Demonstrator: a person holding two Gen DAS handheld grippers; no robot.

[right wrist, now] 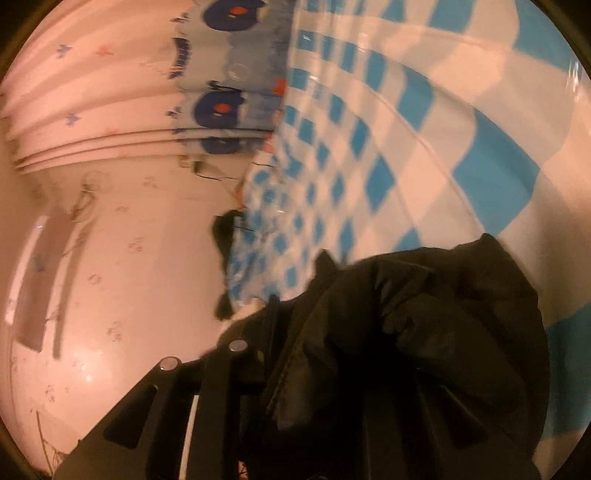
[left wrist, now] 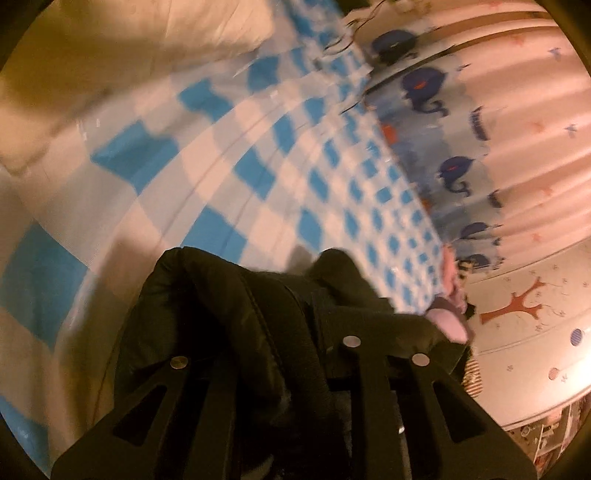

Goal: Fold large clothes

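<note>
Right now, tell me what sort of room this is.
Probably a bedroom, perhaps a child's. A blue-checked sheet covers a bed, a pillow lies at its end, and a curtain printed with cartoon whales hangs beside it. Both grippers hold a black jacket.

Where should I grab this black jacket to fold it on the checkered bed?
Probably by its upper edge, coming from above. The black jacket bunches over the left gripper and right gripper, hanging above the blue checkered blanket; pinching near a seam should let it drape flat.
</note>
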